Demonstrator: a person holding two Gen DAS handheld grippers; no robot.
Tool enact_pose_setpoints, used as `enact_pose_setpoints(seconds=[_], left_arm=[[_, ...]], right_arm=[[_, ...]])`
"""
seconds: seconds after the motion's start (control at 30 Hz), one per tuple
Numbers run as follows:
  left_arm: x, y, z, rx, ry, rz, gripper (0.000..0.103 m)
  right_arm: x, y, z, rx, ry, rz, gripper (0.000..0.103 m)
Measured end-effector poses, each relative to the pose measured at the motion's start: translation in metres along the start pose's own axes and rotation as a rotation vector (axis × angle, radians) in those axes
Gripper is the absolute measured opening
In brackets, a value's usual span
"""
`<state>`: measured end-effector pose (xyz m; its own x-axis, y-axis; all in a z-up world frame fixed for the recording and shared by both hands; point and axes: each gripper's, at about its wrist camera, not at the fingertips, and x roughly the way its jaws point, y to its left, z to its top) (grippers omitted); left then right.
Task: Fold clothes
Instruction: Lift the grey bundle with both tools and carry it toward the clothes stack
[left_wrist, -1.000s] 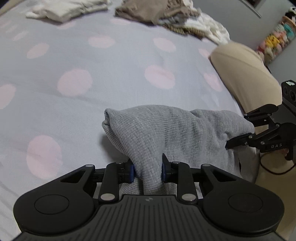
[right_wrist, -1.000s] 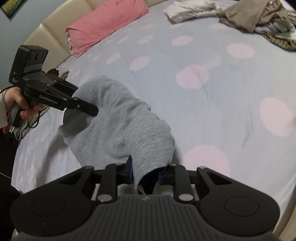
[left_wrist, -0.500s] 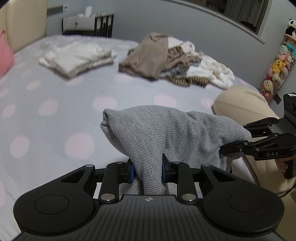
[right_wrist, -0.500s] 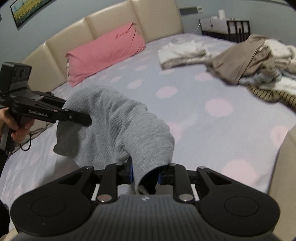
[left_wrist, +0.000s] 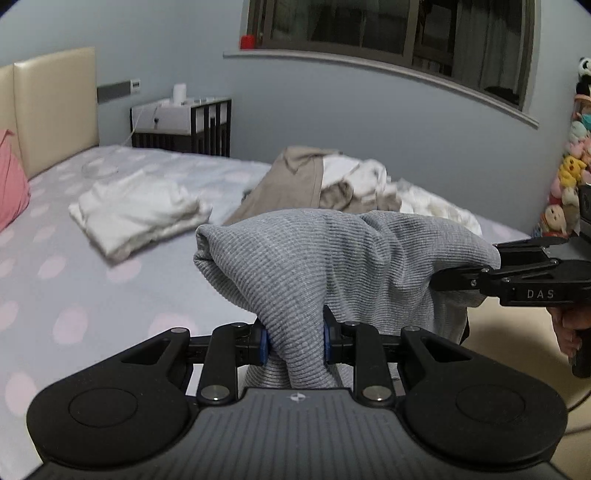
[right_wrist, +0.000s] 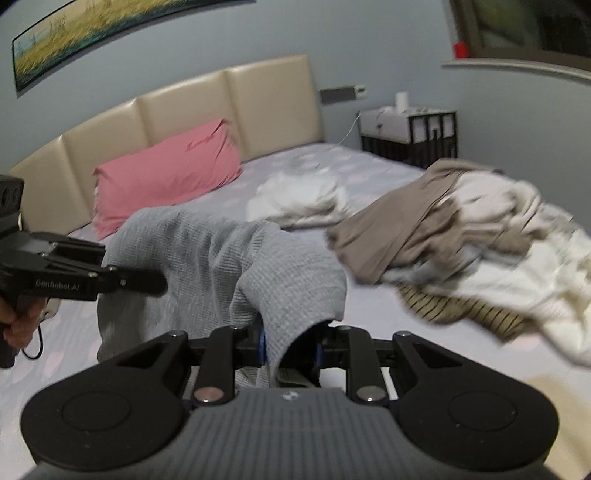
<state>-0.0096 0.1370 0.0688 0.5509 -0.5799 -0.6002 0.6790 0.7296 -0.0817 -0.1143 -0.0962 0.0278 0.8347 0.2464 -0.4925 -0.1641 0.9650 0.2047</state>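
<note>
A grey ribbed garment (left_wrist: 314, 266) hangs in the air between both grippers, above the bed. In the left wrist view my left gripper (left_wrist: 293, 343) is shut on a bunched edge of it. My right gripper (left_wrist: 465, 264) comes in from the right edge of that view, its fingertips buried in the far side of the cloth. In the right wrist view my right gripper (right_wrist: 290, 347) is shut on a fold of the grey garment (right_wrist: 207, 258). There my left gripper (right_wrist: 133, 267), held by a hand, pinches the cloth's left end.
The dotted lilac bed (left_wrist: 74, 295) carries a folded white garment (left_wrist: 136, 214) and a loose pile of beige and white clothes (left_wrist: 332, 181). A pink pillow (right_wrist: 166, 177) leans on the beige headboard (right_wrist: 236, 110). A nightstand (left_wrist: 181, 125) stands behind, plush toys (left_wrist: 569, 173) at right.
Both grippers have risen and tipped upward with the grey garment still held between them. The views now take in the wall, window and headboard instead of mostly bedsheet.
</note>
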Motion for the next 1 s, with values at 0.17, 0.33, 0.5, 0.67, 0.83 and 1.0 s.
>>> enact_pose_setpoints(seconds=[0.17, 0.33, 0.5, 0.67, 0.83, 1.0], left_arm=[[0.032, -0.025, 0.029, -0.014, -0.043, -0.01, 0.023], [0.064, -0.04, 0.052, -0.017, -0.071, -0.027, 0.023], [0.067, -0.045, 0.056, -0.069, -0.14, -0.001, 0.023], [0.031, -0.034, 0.037, -0.116, -0.205, 0.084, 0.023], [-0.042, -0.006, -0.006, -0.184, -0.227, 0.24, 0.023], [-0.129, 0.029, -0.067, -0.291, -0.214, 0.434, 0.023]], right_arm=[[-0.003, -0.046, 0.031, -0.017, -0.043, -0.039, 0.025], [-0.005, -0.092, 0.062, -0.029, -0.065, -0.077, 0.025], [-0.01, -0.108, 0.081, -0.099, -0.09, -0.083, 0.025], [-0.007, -0.089, 0.092, -0.16, -0.123, -0.027, 0.025], [0.008, -0.034, 0.097, -0.229, -0.146, 0.096, 0.025], [0.032, 0.055, 0.088, -0.285, -0.134, 0.278, 0.025]])
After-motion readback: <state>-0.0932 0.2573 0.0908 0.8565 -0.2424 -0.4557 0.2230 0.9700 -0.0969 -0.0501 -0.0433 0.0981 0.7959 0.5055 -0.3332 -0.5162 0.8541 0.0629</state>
